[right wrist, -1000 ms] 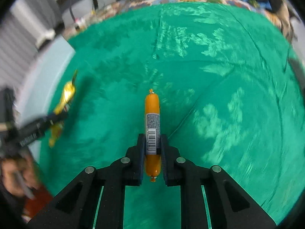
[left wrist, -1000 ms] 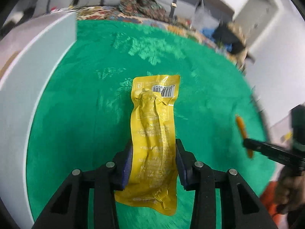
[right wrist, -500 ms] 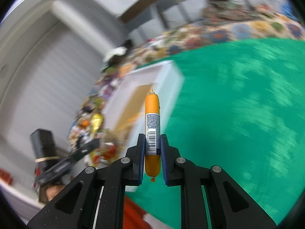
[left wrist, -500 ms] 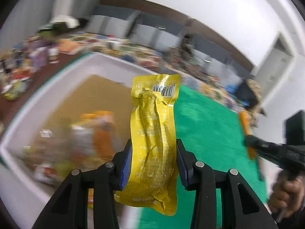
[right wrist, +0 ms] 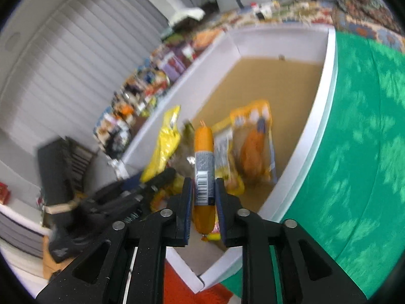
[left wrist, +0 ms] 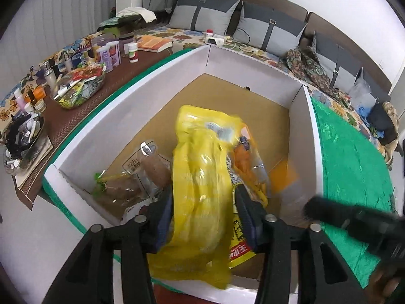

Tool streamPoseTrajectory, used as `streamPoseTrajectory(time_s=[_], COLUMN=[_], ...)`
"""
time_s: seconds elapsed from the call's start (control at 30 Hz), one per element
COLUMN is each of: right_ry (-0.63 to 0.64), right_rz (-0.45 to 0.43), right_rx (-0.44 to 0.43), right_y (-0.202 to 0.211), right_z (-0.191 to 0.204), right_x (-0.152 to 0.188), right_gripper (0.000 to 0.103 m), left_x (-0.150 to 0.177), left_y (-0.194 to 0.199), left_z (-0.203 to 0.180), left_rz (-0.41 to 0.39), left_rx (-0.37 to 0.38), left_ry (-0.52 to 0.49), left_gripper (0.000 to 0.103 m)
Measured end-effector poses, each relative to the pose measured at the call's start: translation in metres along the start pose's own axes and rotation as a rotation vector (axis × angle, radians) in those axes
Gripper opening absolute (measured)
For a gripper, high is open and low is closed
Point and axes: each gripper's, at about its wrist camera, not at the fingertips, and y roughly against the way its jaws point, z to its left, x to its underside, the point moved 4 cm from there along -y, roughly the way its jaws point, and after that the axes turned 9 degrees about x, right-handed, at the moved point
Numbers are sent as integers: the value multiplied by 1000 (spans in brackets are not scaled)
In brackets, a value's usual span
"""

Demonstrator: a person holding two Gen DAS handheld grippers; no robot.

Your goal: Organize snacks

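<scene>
We hold both hand-held grippers over the white box (left wrist: pixel 255 58), jaws just opening to drop the yellow pouch (left wrist: pixel 200 192) (left (left wrist: pixel 205 217)) and sausage (right wrist: pixel 203 174) (right (right wrist: pixel 201 204)) among the snacks inside.

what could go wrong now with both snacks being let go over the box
1. The yellow pouch hangs partly over the box's near wall as the left tool has just been opening; it could slide out.
2. The sausage may roll once it leaves the right tool, also just opening.
3. The tools sit close and could bump.
</scene>
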Motion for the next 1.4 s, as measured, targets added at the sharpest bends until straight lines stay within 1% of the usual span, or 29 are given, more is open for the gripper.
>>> streamPoseTrajectory(time_s=[0.03,0.07,0.1,0.13,0.17,0.2,0.23,0.3,0.33,0.37,0.43,0.53,0.6,0.63,0.7,0.87,0.9,0.97,1.07,1.13,1.2,1.23,1.27,1.3,1.33,1.4], right_ry=[4,8,13,21,38,61,81,125,139,154,181,212,219,219,215,197,191,184,185,195,207,211,215,218,219,222], right_rz=[15,26,25,14,-3,-24,-45,-103,-125,-143,-172,-206,-215,-213,-206,-191,-192,-193,-197,-198,-199,-197,-196,-194,-193,-189], right_rx=[8,15,34,47,59,78,97,157,179,201,258,345,399,427,447,426,423,414,397,393,392,394,395,397,397,396], right_y=[-3,-6,-6,-3,2,10,17,35,41,47,60,73,78,79,83,87,89,90,93,93,92,91,90,89,88,87], right_z=[0,0,-1,-3,-3,-3,-2,-1,-3,-2,-3,-3,-6,-7,-9,-4,-2,3,10,14,17,18,19,19,19,19], right_x=[6,10,15,14,14,13,12,10,11,9,7,4,3,2,3,5,3,1,-3,-4,-4,-4,-4,-4,-4,-4], right_gripper=[39,60,64,64,64,65,66,71,71,72,77,79,85,85,85,85,85,85,85,85,85,85,85,85,85,85], left_x=[0,-4,-6,-8,-12,-15,-18,-23,-23,-25,-26,-24,-21,-20,-18,-19,-18,-18,-20,-21,-23,-23,-24,-25,-25,-28], left_y=[2,4,10,17,22,27,32,45,51,55,66,80,84,86,88,88,87,86,87,88,89,91,93,94,95,94], left_z=[0,2,0,-3,-7,-11,-15,-26,-33,-36,-39,-39,-39,-39,-41,-50,-51,-52,-48,-42,-38,-35,-33,-31,-27,-25], left_rz=[-17,-33,-66,-98,-120,-137,-156,-200,-216,-224,-239,-276,-284,-278,-260,-223,-210,-180,-164,-157,-149,-155,-162,-166,-153,-143], left_rx=[-9,-19,-32,-42,-61,-104,-153,-202,-208,-204,-214,-262,-267,-264,-277,-358,-361,-337,-303,-268,-211,-179,-163,-155,-156,-147], left_ry=[-2,-5,-16,-34,-50,-72,-97,-149,-161,-157,-123,-85,-68,-56,-49,-106,-116,-130,-114,-90,-58,-41,-29,-15,13,26], left_gripper=[65,79,84,85,89,97,99,101,102,102,103,103,103,103,103,103,103,103,103,103,103,103,103,103,103,103])
